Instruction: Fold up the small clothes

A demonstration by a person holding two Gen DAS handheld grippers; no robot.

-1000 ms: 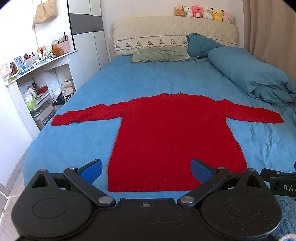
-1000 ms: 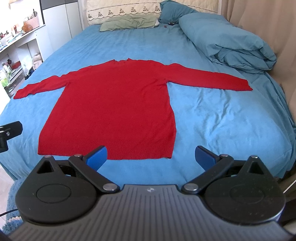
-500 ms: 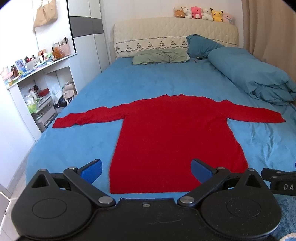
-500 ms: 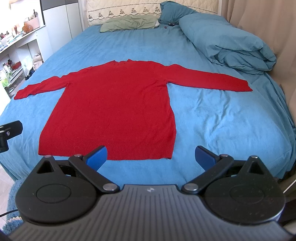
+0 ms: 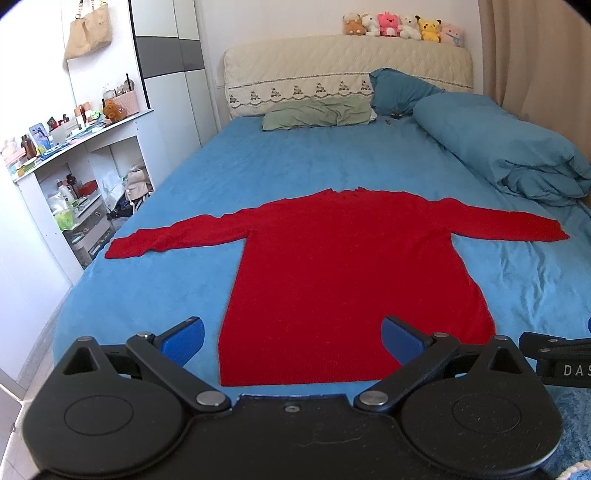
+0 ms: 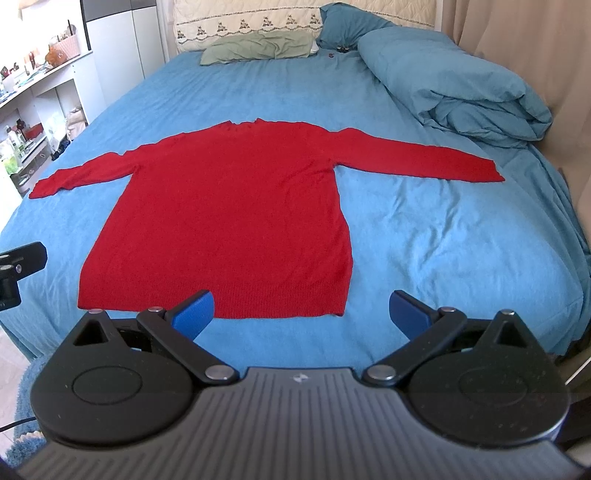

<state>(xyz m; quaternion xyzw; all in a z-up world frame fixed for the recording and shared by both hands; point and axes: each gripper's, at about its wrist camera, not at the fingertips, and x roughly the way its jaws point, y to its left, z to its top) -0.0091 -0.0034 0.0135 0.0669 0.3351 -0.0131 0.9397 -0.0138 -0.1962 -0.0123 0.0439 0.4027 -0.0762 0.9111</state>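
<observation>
A red long-sleeved sweater (image 5: 343, 266) (image 6: 236, 218) lies flat on the blue bed sheet (image 5: 277, 166) (image 6: 424, 240), both sleeves spread out sideways, hem toward me. My left gripper (image 5: 291, 338) hovers open above the hem's left half, nothing between its blue pads. My right gripper (image 6: 301, 314) is open too, held just in front of the hem's right corner and above the sheet. Neither touches the sweater.
A rolled blue duvet (image 5: 498, 147) (image 6: 454, 77) lies along the bed's right side. Pillows (image 5: 317, 112) and a headboard with plush toys (image 5: 402, 24) are at the far end. White shelves with clutter (image 5: 74, 184) stand left of the bed. A curtain (image 6: 517, 48) hangs at the right.
The left wrist view has tilted down slightly, so the sweater sits lower in frame. The right gripper has barely shifted. Both stay open and the sweater has not moved.
</observation>
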